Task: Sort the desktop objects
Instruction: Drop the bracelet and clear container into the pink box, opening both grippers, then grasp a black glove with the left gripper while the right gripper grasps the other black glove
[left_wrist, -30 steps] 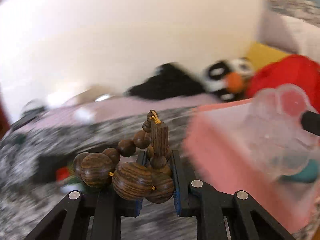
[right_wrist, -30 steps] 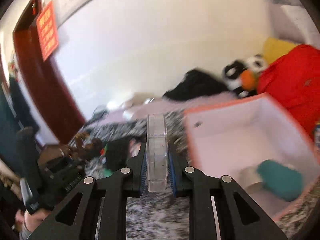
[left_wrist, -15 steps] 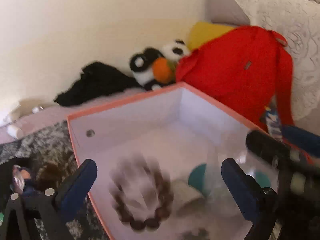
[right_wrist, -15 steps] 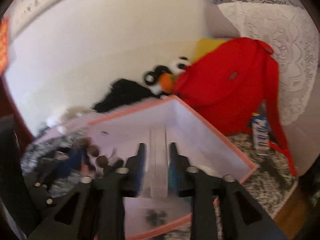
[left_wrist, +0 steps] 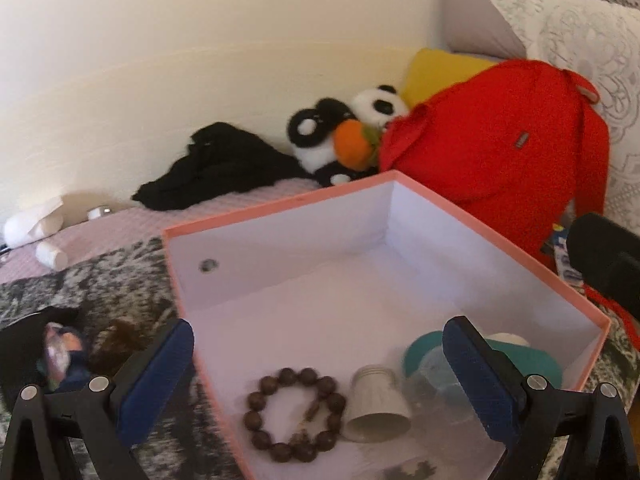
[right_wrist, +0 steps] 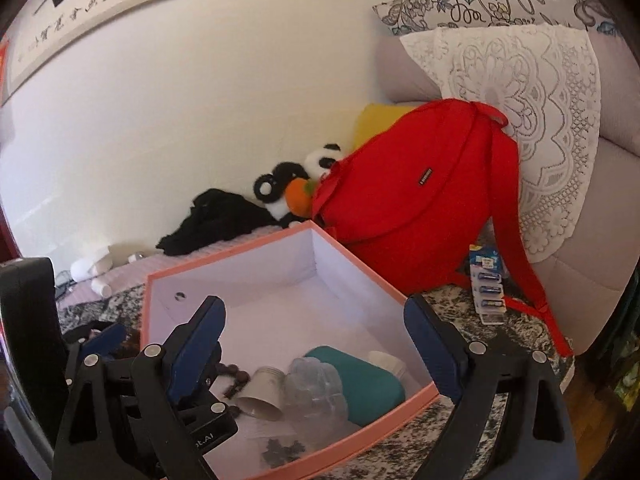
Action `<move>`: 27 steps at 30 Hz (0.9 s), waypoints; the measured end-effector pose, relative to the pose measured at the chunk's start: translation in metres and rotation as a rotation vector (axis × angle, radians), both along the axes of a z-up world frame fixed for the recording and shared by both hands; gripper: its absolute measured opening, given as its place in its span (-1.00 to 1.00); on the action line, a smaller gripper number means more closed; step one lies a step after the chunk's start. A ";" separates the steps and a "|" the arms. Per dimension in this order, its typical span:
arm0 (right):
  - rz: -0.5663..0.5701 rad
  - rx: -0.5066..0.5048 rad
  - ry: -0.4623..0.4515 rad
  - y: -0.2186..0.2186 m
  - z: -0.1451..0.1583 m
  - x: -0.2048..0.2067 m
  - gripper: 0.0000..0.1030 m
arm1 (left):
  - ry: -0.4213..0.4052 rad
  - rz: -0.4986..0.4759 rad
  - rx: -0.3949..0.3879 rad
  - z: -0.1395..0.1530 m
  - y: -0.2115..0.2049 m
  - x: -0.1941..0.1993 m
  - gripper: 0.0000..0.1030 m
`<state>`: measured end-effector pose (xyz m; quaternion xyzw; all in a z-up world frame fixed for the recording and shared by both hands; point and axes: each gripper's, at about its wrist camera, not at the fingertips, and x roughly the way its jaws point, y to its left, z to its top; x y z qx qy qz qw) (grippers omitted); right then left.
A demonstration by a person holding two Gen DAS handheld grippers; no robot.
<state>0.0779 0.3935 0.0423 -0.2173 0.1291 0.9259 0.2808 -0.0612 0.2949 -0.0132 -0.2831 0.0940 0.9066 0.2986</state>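
Note:
A pink box [left_wrist: 280,206] with a white inside stands on the mottled cloth. In it lie a wooden bead bracelet [left_wrist: 294,416], a white cup on its side [left_wrist: 376,402], a clear plastic piece [right_wrist: 316,390] and a teal case [right_wrist: 360,380]. My left gripper [left_wrist: 316,376] is open and empty over the box's near-left corner, above the bracelet. My right gripper [right_wrist: 316,344] is open and empty above the box's front, over the clear piece. The box also shows in the right wrist view [right_wrist: 224,256], with the left gripper's body at lower left.
A red backpack [right_wrist: 420,208] leans behind the box, with a panda plush [left_wrist: 344,136], black cloth [left_wrist: 224,164] and a yellow cushion [left_wrist: 436,68] along the wall. A battery pack [right_wrist: 490,288] lies right of the box. Small items [left_wrist: 64,352] sit left of it.
Both grippers moved over the box and opened. The bracelet dropped from my left gripper into the box. The clear piece left my right gripper and lies in the box.

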 end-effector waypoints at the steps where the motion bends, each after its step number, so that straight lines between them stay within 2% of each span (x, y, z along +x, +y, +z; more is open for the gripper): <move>1: 0.007 0.000 0.007 -0.004 0.002 -0.002 0.81 | 0.008 0.017 -0.006 0.000 -0.006 -0.002 0.99; 5: 0.040 0.002 0.037 -0.023 0.009 -0.013 0.81 | 0.026 0.121 -0.042 -0.004 -0.044 -0.020 0.99; 11: 0.154 -0.019 0.070 -0.081 0.005 -0.052 0.81 | 0.025 0.296 -0.092 -0.030 -0.129 -0.059 0.99; 14: 0.213 -0.028 0.076 -0.113 -0.005 -0.077 0.81 | -0.012 0.370 -0.133 -0.052 -0.171 -0.086 0.99; 19: 0.298 -0.029 0.028 -0.160 -0.034 -0.130 0.81 | -0.044 0.426 -0.157 -0.076 -0.220 -0.125 0.99; 24: 0.336 -0.054 -0.036 -0.182 -0.069 -0.184 0.81 | -0.098 0.412 -0.042 -0.080 -0.238 -0.161 0.99; 26: 0.332 -0.086 -0.051 -0.181 -0.080 -0.202 0.81 | -0.124 0.401 -0.016 -0.086 -0.237 -0.174 0.98; 27: 0.329 -0.106 -0.055 -0.179 -0.084 -0.209 0.81 | -0.135 0.396 -0.008 -0.089 -0.236 -0.181 0.92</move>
